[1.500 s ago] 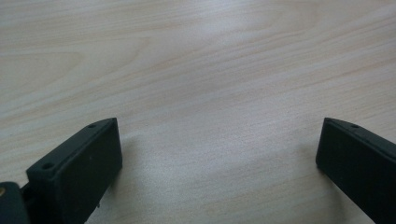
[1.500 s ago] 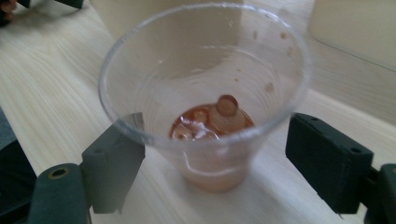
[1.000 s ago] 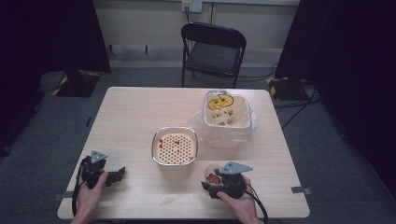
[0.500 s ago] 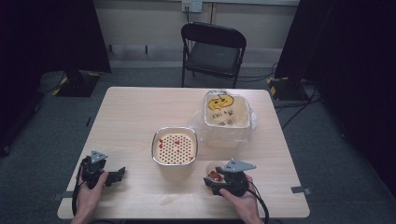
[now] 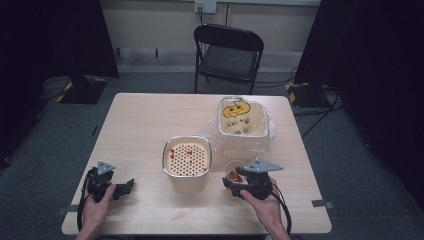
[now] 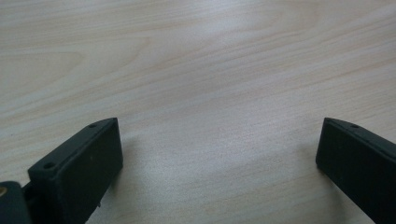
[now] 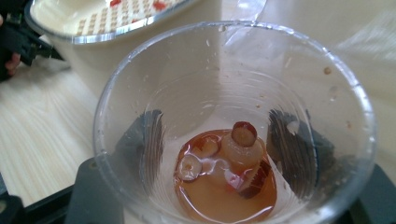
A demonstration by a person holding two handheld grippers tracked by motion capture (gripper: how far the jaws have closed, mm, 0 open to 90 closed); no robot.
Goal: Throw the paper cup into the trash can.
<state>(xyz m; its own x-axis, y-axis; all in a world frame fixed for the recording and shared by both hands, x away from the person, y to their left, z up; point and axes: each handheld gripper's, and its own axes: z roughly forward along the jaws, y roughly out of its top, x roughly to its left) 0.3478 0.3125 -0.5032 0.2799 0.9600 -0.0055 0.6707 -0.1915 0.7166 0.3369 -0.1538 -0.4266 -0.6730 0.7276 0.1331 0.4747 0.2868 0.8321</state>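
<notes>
Nearest, the right gripper (image 5: 235, 181) has just been closing its black fingers (image 7: 144, 135) on a clear, thin plastic cup (image 7: 233, 126); they press its round wall from both sides. In the cup lies brownish liquid with soft fruit pieces. The left gripper (image 5: 125, 186) rests on the pale wood-grain surface (image 5: 145, 120), its fingers wide apart with nothing between them. Beyond stands a cream bowl with a perforated insert (image 5: 187, 159), and farther a plastic-wrapped tub (image 5: 242, 122).

Dark marks on bag (image 5: 243, 125) by yellow print, unreadable.
</notes>
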